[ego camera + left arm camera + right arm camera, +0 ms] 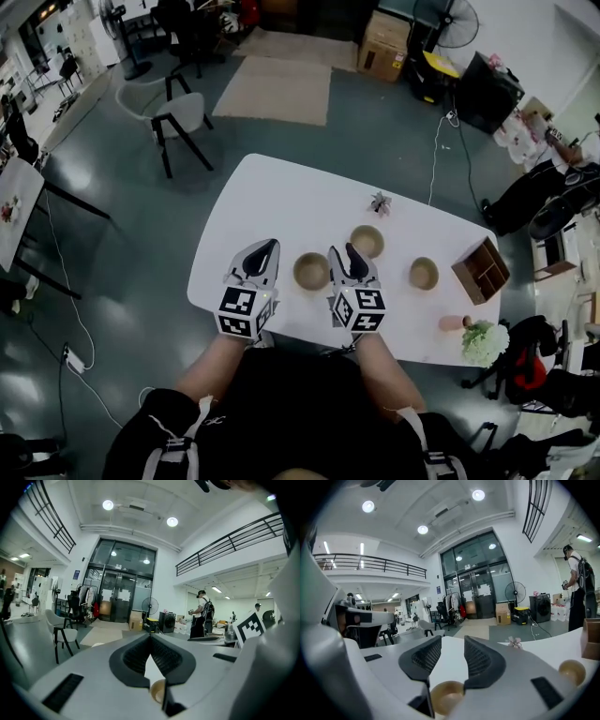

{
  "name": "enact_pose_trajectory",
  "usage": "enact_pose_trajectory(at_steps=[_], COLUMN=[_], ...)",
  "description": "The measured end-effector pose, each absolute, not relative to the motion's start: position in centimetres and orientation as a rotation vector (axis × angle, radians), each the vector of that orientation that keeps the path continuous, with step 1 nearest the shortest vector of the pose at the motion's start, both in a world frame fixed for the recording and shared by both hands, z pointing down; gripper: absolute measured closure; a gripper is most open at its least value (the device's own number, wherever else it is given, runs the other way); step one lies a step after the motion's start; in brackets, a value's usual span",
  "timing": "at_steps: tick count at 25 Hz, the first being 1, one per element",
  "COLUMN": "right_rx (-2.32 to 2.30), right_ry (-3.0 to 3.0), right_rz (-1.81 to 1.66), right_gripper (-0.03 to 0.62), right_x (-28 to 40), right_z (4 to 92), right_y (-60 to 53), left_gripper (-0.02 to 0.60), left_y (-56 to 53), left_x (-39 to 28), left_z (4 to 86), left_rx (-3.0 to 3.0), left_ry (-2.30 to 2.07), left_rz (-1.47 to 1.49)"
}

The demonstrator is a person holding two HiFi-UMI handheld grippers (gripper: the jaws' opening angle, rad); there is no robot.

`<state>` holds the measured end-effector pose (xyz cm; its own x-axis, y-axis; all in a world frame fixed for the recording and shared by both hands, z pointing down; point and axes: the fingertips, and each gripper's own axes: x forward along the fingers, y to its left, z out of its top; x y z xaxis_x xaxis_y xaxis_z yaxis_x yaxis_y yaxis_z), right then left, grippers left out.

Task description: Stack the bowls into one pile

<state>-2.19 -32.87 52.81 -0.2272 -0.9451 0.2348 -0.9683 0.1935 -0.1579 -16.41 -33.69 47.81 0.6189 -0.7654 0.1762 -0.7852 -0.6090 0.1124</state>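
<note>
Where grey floor [122, 309] spreads, a table [281, 202] holds bowls [367, 241].

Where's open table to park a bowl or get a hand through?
Biggest bare patch: the far-left half of the table, between the left gripper and the small flower. Smaller strip along the far edge, behind the rightmost bowl. Crowded: the near-right corner, with the wooden box, pink cup and white bouquet.

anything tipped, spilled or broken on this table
Nothing spilled or broken: left bowl, middle bowl and right bowl sit upright, apart, on the white table. Only the wooden divider box sits skewed to its edges.
</note>
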Motion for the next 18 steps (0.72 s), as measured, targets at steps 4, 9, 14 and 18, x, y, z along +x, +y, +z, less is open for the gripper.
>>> enact_pose_trajectory(at_steps=[4,9,14,18], right_rx=[1.859,1.823,1.814,1.832], right_ry=[-2.262,-2.139,-2.039,-1.980], right_rz=[0.513,0.642,0.787,0.938], right_gripper=[0.442,0.442,0.442,0.442], right_x=[-2.4,-2.5,-2.3,-2.5], right_z=[57.8,63.2,67.7,70.4], right_y=[-32.8,-31.8,-30.7,-30.2], left_gripper=[0.568,0.568,0.568,0.568], left_y=[-34.0,-34.5,-34.8,-35.0], left_x=[-17.4,-18.4,-19.0,-19.8], left_z=[49.0,49.6,50.3,50.8], left_rx=[2.648,2.643,2.645,2.650], left_ry=[-1.277,-1.256,-1.232,-1.209], left_rz=[0.177,0.198,0.212,0.223])
